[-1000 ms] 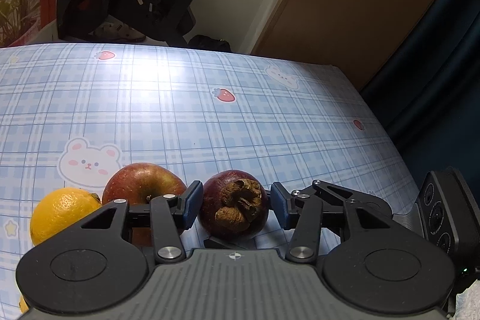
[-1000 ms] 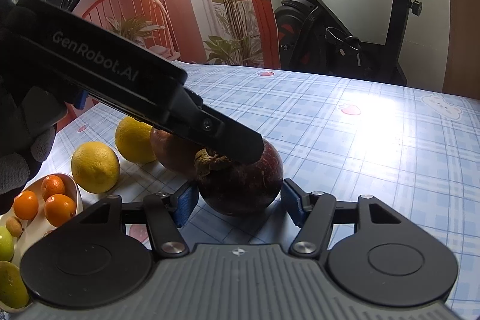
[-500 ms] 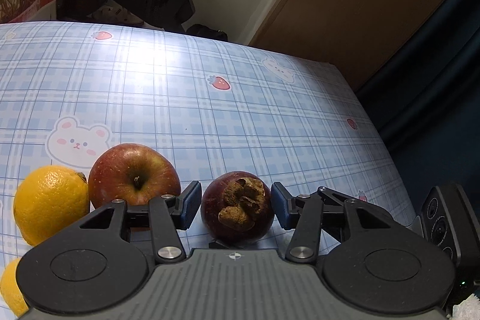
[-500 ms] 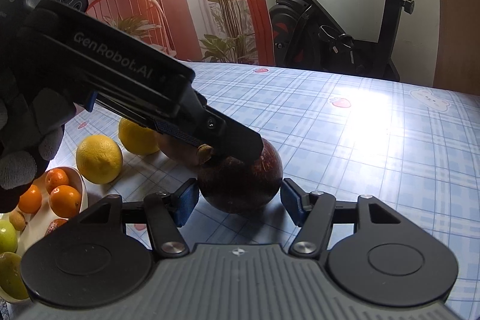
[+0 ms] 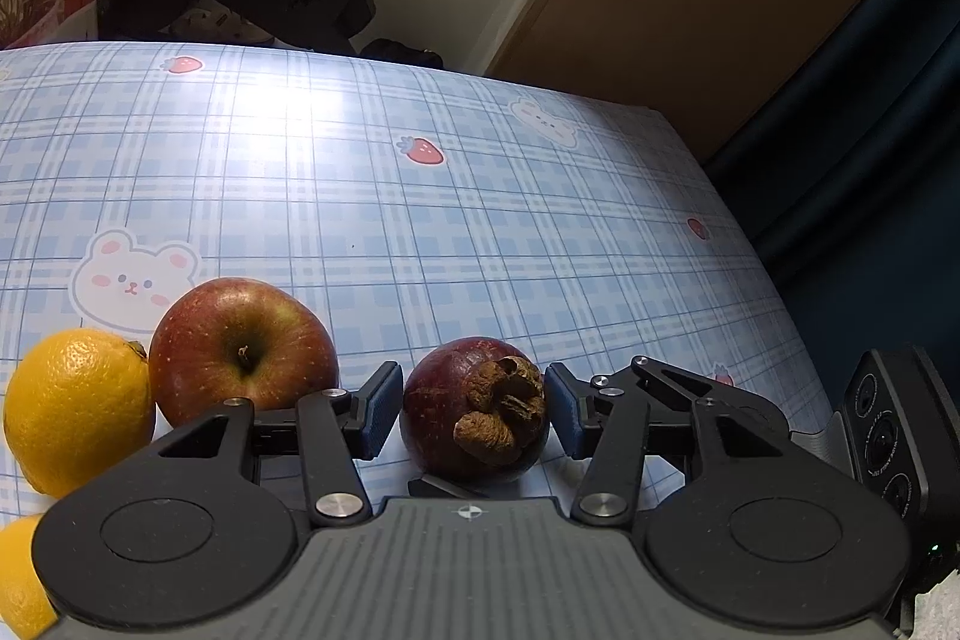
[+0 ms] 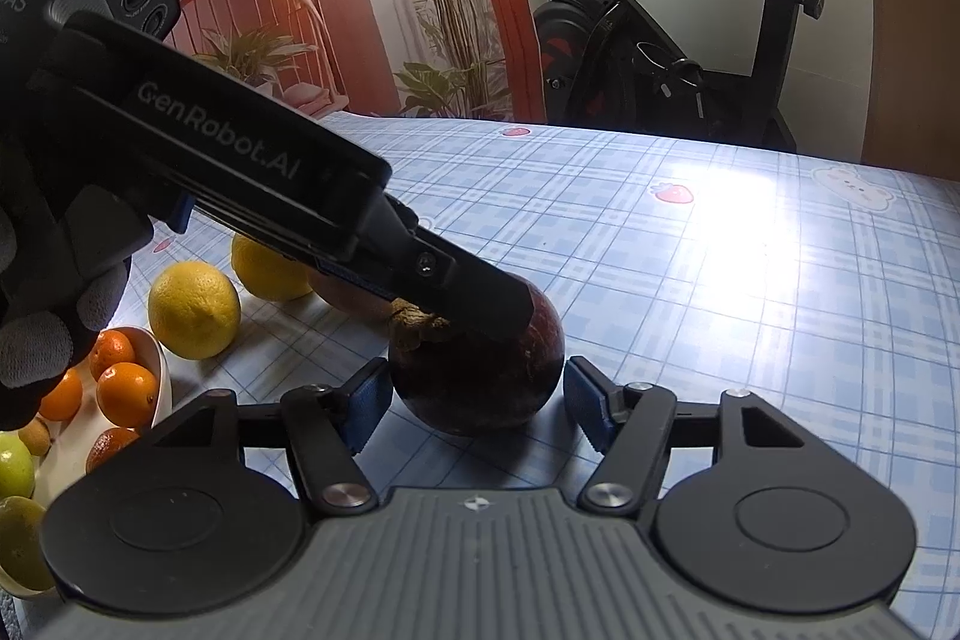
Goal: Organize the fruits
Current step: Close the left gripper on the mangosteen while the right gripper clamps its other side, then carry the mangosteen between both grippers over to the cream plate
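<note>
Stretching far and right, the checked tablecloth [image 5: 480, 232] lies bare to its edges. The left gripper [image 5: 474, 409] and right gripper [image 6: 477, 400] both bracket the mangosteen [image 5: 474, 412], fingers narrowly apart (apple [image 5: 240, 346] now farther left than before).

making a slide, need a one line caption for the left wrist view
Left gripper jaws bracket a mangosteen on the plaid tablecloth, beside an apple and orange.
</note>
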Demonstrator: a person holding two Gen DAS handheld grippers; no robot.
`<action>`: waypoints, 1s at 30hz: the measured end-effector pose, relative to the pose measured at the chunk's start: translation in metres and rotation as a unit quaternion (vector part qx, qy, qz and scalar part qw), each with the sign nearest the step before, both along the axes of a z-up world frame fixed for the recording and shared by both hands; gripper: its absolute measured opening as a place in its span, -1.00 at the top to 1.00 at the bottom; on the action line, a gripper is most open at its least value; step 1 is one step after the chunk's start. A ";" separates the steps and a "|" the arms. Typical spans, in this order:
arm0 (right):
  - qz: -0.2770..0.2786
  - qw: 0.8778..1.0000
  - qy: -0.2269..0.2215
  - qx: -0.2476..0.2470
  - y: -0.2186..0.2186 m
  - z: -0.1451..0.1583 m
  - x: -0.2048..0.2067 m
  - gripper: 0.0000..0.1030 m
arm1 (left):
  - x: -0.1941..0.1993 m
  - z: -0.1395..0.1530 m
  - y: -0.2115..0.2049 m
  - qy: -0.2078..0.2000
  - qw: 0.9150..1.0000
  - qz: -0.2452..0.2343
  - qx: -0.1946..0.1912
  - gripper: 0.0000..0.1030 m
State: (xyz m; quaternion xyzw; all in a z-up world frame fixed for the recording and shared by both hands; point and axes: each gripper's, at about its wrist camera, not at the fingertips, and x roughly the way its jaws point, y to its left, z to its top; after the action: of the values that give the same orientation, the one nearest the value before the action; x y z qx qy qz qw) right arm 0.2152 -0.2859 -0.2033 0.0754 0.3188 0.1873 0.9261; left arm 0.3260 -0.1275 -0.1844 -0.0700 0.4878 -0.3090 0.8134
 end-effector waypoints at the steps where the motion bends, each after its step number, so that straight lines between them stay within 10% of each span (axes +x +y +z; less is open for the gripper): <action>1: -0.001 1.000 0.000 0.001 0.000 0.000 0.000 -0.27 | 0.000 0.000 0.000 -0.001 1.000 0.000 0.000 -0.06; 30: 0.038 0.998 -0.049 0.006 0.066 0.071 -0.061 -0.23 | -0.084 0.079 0.075 -0.044 0.999 0.017 -0.002 -0.05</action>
State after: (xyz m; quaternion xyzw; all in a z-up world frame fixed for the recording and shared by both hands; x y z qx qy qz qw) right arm 0.1542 -0.2194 -0.1323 0.0595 0.2742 0.2276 0.9325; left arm 0.2424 -0.0524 -0.1058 -0.0660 0.4495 -0.2992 0.8391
